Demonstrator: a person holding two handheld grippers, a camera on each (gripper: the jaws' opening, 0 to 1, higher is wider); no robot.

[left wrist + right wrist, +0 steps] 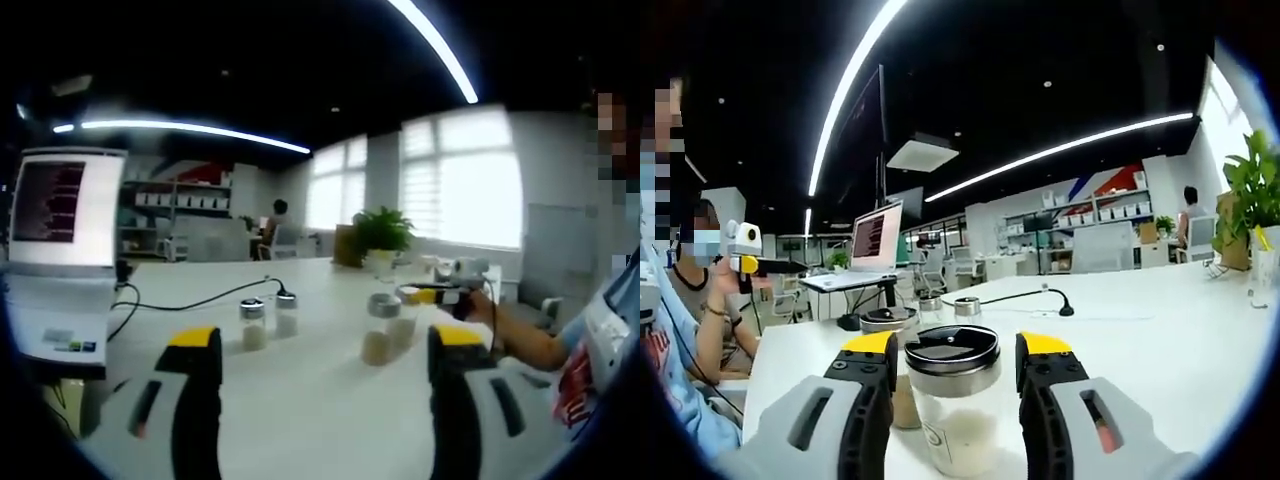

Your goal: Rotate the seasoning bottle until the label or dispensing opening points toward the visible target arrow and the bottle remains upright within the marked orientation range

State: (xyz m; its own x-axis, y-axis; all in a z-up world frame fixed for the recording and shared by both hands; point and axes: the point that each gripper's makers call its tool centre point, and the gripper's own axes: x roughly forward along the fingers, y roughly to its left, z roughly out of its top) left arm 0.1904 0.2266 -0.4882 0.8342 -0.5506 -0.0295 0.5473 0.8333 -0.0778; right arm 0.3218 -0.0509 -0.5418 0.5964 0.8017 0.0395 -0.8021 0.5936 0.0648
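Low in the left gripper view, the left gripper (325,372) gapes wide over bare white table (320,420). Centre-bottom of the right gripper view, the right gripper (955,362) brackets the upright seasoning bottle (952,405); whether it grips, I cannot tell.

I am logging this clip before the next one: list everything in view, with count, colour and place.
Seasoning bottles: four, clear glass with grey lids and pale powder, on the table; one stands between the right gripper's jaws, one is near the table's middle, two stand together near the cable.
Table: one, white.
Laptop: one, white, screen lit, at a table edge.
Cable: one, black, running from the laptop.
Plant: one, green, at the far table end.
Left gripper: grey with yellow tips, open over the table.
Right gripper: same colours, around a bottle; contact unclear.
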